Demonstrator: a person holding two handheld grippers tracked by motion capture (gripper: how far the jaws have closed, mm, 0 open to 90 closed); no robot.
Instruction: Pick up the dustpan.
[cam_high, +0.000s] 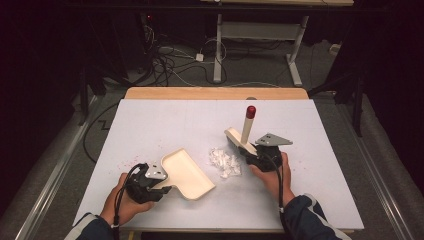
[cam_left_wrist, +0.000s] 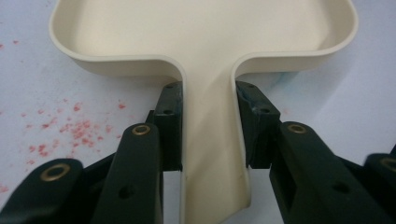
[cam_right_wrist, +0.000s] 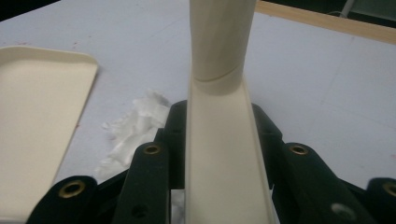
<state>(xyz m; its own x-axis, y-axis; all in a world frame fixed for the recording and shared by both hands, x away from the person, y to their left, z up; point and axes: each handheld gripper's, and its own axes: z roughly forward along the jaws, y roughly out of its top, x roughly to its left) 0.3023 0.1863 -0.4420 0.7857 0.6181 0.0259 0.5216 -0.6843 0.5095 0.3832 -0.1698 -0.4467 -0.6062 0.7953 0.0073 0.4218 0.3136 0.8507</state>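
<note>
Work in hand: sweeping paper scraps (cam_high: 224, 162) into a dustpan (cam_high: 187, 174) with a small brush (cam_high: 242, 135).
Left gripper (cam_left_wrist: 208, 128): jaws clamped narrow on the dustpan's handle; pan lies flat on the desk (cam_high: 165, 120) near its front edge, left of the middle.
Right gripper (cam_right_wrist: 217, 140): jaws clamped on the brush's body, with its red-tipped handle pointing up and away.
Scraps: one loose white heap near the front edge, between the pan's open lip and the brush, just apart from the pan.
Done: both tools in hand, brush set behind the heap.
Left: judging by the empty pan, all the sweeping.
Other: faint red specks (cam_left_wrist: 70, 126) beside the pan.
</note>
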